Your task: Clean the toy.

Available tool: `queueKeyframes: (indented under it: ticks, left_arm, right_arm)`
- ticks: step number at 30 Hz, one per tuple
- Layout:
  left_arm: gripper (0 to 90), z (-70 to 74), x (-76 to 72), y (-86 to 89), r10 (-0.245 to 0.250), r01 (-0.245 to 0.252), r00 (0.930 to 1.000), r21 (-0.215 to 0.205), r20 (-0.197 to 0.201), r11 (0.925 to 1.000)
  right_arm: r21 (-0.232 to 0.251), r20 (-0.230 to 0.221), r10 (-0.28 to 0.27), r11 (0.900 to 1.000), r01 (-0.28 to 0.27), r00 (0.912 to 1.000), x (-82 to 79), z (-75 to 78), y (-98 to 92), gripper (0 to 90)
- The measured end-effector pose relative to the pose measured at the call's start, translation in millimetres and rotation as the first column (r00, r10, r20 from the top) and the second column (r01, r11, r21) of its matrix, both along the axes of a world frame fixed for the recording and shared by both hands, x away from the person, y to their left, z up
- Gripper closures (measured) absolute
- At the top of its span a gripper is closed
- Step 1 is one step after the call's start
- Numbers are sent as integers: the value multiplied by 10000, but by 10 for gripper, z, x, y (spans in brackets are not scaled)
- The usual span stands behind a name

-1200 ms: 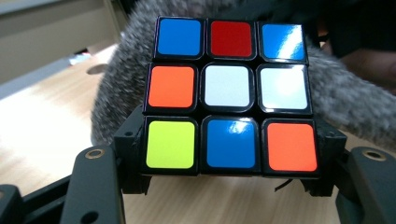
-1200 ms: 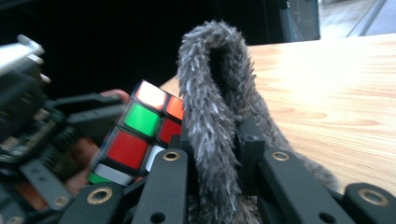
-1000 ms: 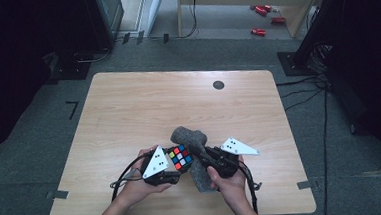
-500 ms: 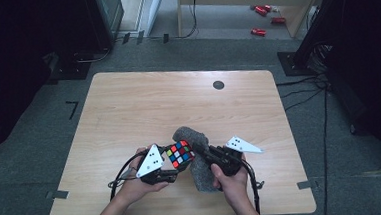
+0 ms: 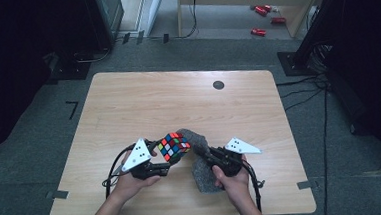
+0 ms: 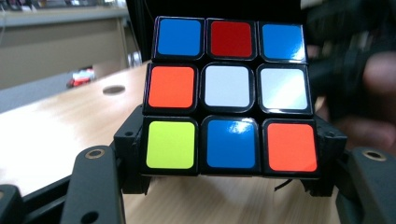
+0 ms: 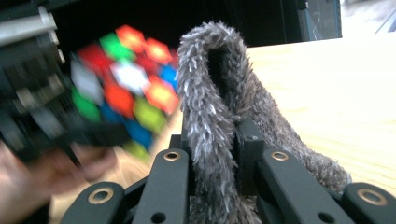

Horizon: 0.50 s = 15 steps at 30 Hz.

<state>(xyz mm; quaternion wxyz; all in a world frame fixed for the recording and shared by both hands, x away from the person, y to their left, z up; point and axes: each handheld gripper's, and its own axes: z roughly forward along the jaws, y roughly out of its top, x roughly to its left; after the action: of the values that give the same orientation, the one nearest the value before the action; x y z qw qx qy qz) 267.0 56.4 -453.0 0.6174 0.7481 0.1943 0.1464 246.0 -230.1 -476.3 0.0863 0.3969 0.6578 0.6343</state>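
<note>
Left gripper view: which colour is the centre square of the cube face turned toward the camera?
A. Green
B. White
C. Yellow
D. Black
B: on the cube held between the left gripper fingers, the middle square is white, with orange to its left, red above and blue below.

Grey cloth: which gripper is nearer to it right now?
Right. The right gripper has the grey cloth clamped between its jaws; the left gripper is beside it, holding the puzzle cube.
</note>
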Motion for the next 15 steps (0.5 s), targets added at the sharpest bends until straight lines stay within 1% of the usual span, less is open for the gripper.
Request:
queueKeyframes:
  ticks: [2, 3, 4, 5, 6, 8, 11, 12, 13, 15]
  left_arm:
    - [350, 28, 12, 37, -71, 66, 9998, -304, -159, 9995]
    - [349, 32, 18, 44, -95, 87, 9997, -374, -209, 9993]
    - [350, 33, 21, 48, -101, 88, 9995, -430, -295, 9990]
    - [349, 31, 23, 47, -111, 97, 9994, -406, -342, 9991]
    - [350, 27, 23, 41, -129, 114, 9992, -404, -367, 9991]
    - [349, 19, 16, 22, -218, 201, 9987, -366, -452, 9991]
    - [349, 8, 0, -17, -420, 406, 9979, -279, -501, 9988]
    - [349, 6, -2, -27, -478, 467, 9976, -240, -492, 9986]
    - [349, 4, -5, -33, -495, 485, 9975, -215, -502, 9986]
    - [349, -1, 1, -34, -507, 496, 9972, -204, -548, 9986]
  right_arm:
    - [-637, 809, 253, 9978, -202, 9964, -14, -38, 53, 792]
    - [-1112, 1423, 501, 9932, -343, 9886, -36, -51, 103, 790]
    - [-1318, 1758, 654, 9904, -424, 9823, -50, -55, 136, 785]
    - [-1571, 2165, 885, 9861, -547, 9723, -76, -58, 189, 780]
    - [-1779, 2397, 1036, 9821, -613, 9653, -93, -58, 231, 777]
    - [-2168, 2709, 1317, 9735, -729, 9536, -115, -69, 296, 774]
    - [-2725, 2772, 1541, 9591, -762, 9484, -136, -99, 363, 771]
    - [-2959, 2811, 1619, 9523, -751, 9459, -143, -111, 387, 771]
    - [-3112, 2843, 1623, 9478, -692, 9449, -145, -117, 399, 771]
    - [-3219, 2957, 1541, 9453, -535, 9428, -140, -114, 393, 773]
